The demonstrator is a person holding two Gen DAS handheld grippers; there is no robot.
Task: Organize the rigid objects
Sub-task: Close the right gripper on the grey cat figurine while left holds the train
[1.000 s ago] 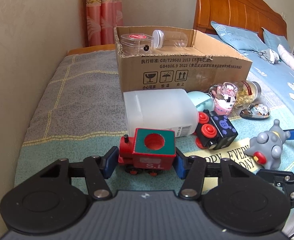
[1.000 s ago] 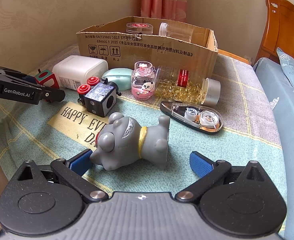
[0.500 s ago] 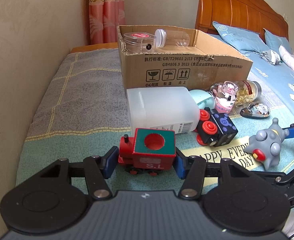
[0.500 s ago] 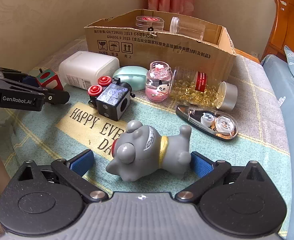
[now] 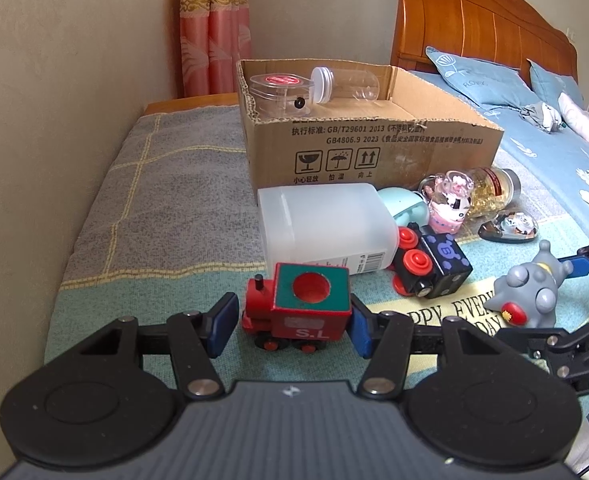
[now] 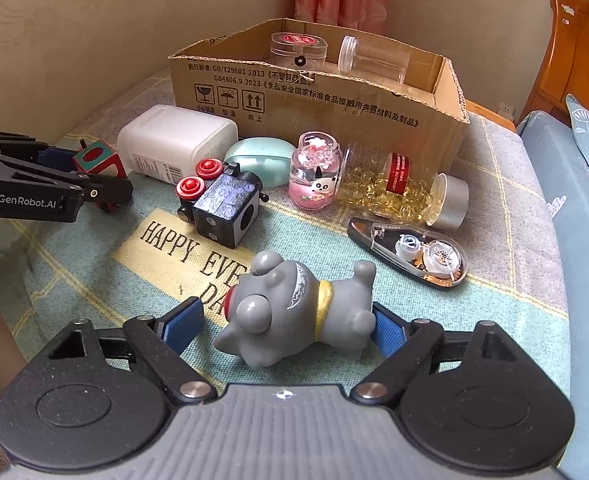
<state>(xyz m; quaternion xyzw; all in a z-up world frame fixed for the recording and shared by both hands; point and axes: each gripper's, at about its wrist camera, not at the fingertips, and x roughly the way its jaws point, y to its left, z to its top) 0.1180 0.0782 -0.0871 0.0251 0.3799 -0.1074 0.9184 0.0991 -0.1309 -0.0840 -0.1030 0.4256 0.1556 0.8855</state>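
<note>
A red toy train (image 5: pixel 302 304) with a green roof stands on the blanket, and my left gripper (image 5: pixel 290 326) is shut on it, pads at its front and back. A grey dog figure (image 6: pixel 294 308) with a gold collar lies on its side between the fingers of my right gripper (image 6: pixel 286 320). Those jaws are closing: the right pad touches the dog's rear, while the left pad stands a little off its head. The cardboard box (image 6: pixel 314 100) stands behind the toys with two clear plastic jars in it. The right wrist view shows the train (image 6: pixel 94 158) at the far left.
Between the grippers and the box lie a white plastic bottle (image 5: pixel 326 232), a black toy block with red wheels (image 6: pixel 222 204), a mint case (image 6: pixel 260 156), a pink globe bottle (image 6: pixel 314 176), a jar of yellow capsules (image 6: pixel 394 192) and a correction tape (image 6: pixel 414 248). A wall runs along the left.
My right gripper has come forward around the grey dog and its jaws have narrowed, the right pad now against the dog's rear. The left gripper and the train have stayed put.
</note>
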